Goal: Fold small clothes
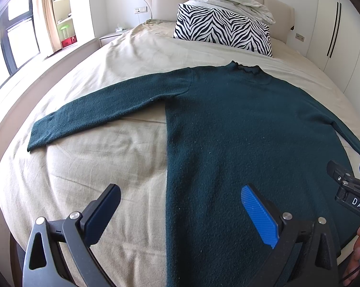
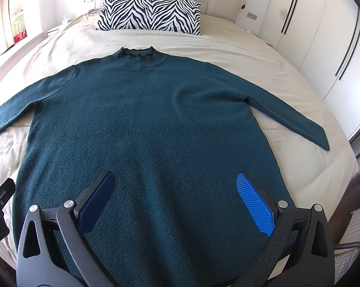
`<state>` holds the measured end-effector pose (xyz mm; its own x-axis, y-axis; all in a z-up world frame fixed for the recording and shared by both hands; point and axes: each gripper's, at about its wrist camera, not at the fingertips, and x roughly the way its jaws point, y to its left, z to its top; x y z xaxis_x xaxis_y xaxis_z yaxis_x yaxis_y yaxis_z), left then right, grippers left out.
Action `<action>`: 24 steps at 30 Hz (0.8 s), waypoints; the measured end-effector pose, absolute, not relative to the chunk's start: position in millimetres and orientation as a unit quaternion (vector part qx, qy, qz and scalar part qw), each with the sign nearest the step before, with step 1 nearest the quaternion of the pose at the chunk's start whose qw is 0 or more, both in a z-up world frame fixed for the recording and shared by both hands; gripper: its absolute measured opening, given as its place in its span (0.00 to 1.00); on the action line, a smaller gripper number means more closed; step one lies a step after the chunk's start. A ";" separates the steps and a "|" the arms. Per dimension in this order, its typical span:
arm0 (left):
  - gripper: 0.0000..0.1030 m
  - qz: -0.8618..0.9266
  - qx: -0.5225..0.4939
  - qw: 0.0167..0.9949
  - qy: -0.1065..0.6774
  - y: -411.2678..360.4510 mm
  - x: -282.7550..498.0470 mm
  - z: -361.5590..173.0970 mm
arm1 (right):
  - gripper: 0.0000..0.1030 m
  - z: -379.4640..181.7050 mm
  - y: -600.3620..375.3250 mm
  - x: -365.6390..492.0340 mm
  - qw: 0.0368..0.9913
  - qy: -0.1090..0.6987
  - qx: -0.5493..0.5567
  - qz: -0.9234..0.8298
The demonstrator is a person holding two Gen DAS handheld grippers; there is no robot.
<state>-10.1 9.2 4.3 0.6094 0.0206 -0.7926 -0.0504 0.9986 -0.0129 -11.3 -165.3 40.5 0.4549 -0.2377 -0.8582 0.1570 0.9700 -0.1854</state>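
Note:
A dark teal long-sleeved sweater (image 1: 239,124) lies flat on the bed, collar toward the headboard, both sleeves spread out; it also shows in the right wrist view (image 2: 144,119). My left gripper (image 1: 180,203) is open and empty, hovering over the sweater's left side edge near the hem. My right gripper (image 2: 175,191) is open and empty above the lower body of the sweater. The right gripper's tip also shows in the left wrist view (image 1: 347,179).
The beige bed sheet (image 1: 96,167) covers the bed. A zebra-print pillow (image 1: 223,31) and a folded duvet (image 1: 230,0) lie at the headboard. White wardrobe doors (image 2: 323,35) stand to the right. A window and shelves (image 1: 60,12) are on the left.

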 end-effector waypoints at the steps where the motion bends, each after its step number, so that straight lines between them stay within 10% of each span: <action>1: 1.00 0.020 -0.016 0.897 0.441 8.9 -10.1 4.1 | 1.00 40.5 -165.3 -11.3 0.852 0.509 -0.039 -0.115; 24: 1.00 0.022 -0.022 0.896 0.443 12.5 -10.6 -0.4 | 1.00 37.9 -161.9 -11.8 0.850 0.512 -0.041 -0.113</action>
<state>-10.6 12.5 -0.4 0.6074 0.0193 -0.7942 -0.0591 0.9980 -0.0209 -11.8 -161.9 37.9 0.4500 -0.2338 -0.8619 0.1508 0.9712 -0.1847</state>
